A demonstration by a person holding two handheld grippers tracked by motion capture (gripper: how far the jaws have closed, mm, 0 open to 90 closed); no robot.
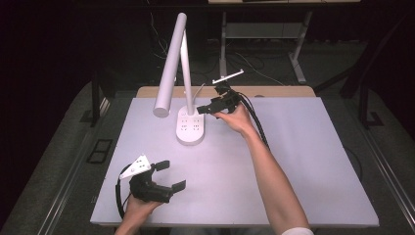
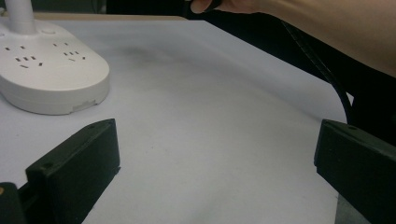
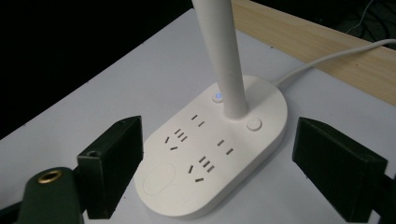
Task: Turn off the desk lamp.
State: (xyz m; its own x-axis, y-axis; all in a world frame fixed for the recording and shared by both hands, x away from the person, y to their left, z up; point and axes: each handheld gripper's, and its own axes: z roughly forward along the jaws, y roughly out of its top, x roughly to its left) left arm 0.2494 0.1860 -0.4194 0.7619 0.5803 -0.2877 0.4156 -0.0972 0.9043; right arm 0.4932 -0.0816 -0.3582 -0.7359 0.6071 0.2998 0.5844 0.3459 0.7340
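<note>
Jaws of the left gripper (image 1: 165, 175) stand wide apart over bare table (image 1: 303, 186) at the lower left of the high view, holding nothing. Farther up, at centre, the right gripper (image 1: 201, 108) hovers just beside the white lamp base (image 1: 190, 128), jaws apart on either side of it, not touching.

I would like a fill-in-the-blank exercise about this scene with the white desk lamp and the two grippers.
1. The lamp base has power sockets and stands on a ____ table.
2. The right gripper is beside the lamp's ____.
3. The left gripper, far from the lamp, has its jaws ____.
4. A small ____ light glows on a button beside the lamp's stem.

Missing words: white; base; open; blue
</note>
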